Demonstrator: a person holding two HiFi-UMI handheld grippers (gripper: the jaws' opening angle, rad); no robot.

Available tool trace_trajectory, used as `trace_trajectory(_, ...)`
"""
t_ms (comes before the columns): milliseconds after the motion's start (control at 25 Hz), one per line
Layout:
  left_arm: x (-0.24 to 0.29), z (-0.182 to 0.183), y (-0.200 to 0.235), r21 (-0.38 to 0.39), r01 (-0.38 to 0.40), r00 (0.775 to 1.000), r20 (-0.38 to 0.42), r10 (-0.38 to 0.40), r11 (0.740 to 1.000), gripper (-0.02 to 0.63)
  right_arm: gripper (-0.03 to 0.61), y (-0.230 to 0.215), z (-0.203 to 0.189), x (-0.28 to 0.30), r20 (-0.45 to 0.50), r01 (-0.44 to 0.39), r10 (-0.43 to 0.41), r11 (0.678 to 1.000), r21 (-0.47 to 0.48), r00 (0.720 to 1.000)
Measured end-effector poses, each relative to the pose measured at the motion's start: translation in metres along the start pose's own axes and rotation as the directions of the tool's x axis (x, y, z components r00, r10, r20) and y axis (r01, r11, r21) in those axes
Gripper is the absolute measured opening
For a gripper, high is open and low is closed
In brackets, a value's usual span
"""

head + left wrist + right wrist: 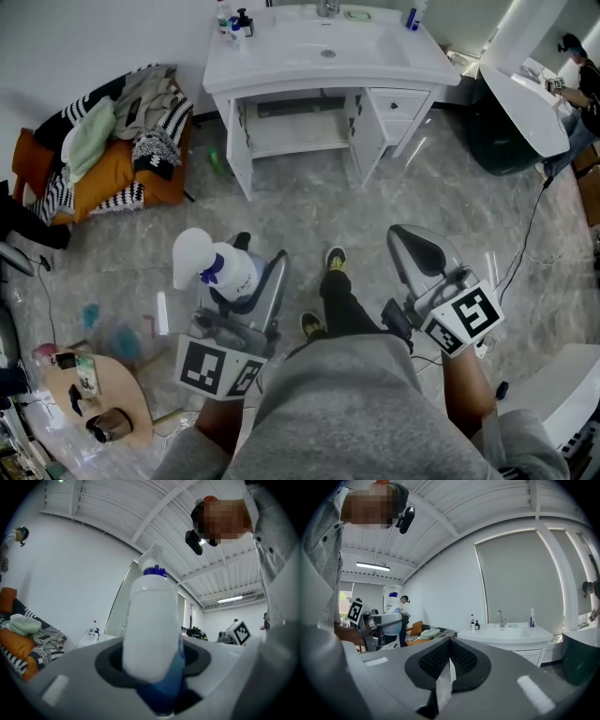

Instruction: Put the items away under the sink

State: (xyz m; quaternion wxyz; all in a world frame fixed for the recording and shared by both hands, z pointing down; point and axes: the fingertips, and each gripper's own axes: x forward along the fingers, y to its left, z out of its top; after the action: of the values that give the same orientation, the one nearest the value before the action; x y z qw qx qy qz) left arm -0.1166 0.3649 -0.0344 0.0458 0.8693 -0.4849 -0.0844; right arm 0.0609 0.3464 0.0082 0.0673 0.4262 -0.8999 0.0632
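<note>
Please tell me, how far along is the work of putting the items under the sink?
Done: the cabinet under the sink stands open, though its shelf looks bare. In hand: the left claw grips a white bottle with a blue cap; the right claw is shut and empty. Left: bring this bottle to the cabinet, then perhaps the bottles standing on the sink top.

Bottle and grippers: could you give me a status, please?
Left gripper shut on white bottle. Right gripper shut, empty. Sink cabinet open ahead, nothing blocking it.

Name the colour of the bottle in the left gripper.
White bottle, blue band under its cap; left gripper view.
</note>
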Motion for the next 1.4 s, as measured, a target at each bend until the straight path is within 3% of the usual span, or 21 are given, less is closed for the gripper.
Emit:
trace_trajectory(760,0.062,-0.002,0.021,0.014,0.012,1.0,-0.006,-0.012,1.0,0.222,-0.003,-0.051,0.003,0.048,0.004,-0.002,0.002,1.0,0.014,1.0)
trace_trajectory(1400,0.149,-0.006,0.069,-0.015,-0.028,0.999,-0.027,0.027,1.0,0.222,-0.003,-0.114,0.01,0.126,-0.04,-0.053,0.055,0.998,0.035,0.998)
